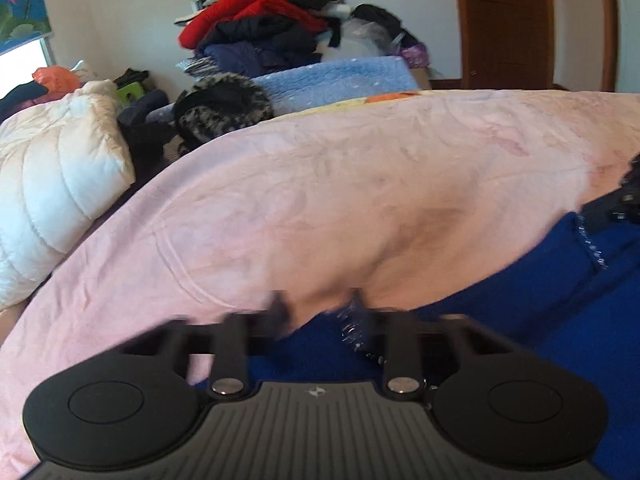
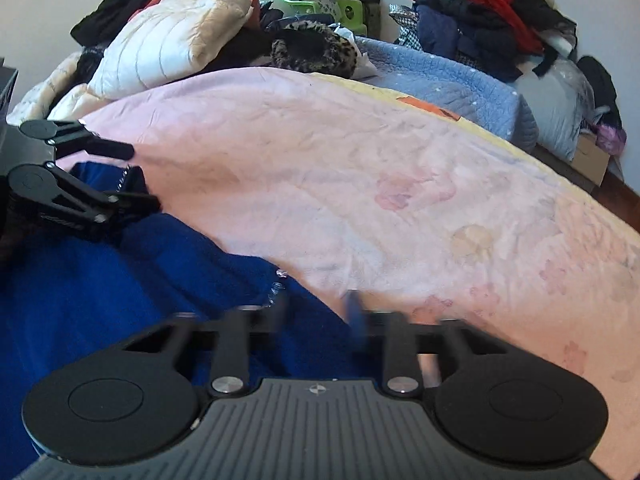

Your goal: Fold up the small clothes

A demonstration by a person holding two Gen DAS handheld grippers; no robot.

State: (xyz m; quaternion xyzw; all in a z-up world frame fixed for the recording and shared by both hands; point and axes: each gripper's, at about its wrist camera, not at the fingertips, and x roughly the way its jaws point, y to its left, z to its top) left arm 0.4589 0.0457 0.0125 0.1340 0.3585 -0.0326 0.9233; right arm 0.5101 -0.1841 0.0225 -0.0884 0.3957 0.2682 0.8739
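Left tool (image 1: 316,304) open over blue garment (image 1: 520,320) edge, pink blanket (image 1: 320,184) beyond

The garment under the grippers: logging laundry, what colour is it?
Deep royal blue garment with a sparkly trimmed edge, clearest in the right wrist view.

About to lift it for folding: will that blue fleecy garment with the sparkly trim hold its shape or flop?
The blue fleecy garment lies rumpled on the pink bedspread, so it will probably flop and drape. Its sparkly trim may snag.

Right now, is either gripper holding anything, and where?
Nothing clamped. Left gripper and right gripper are both open, straddling the blue garment's trimmed edge.
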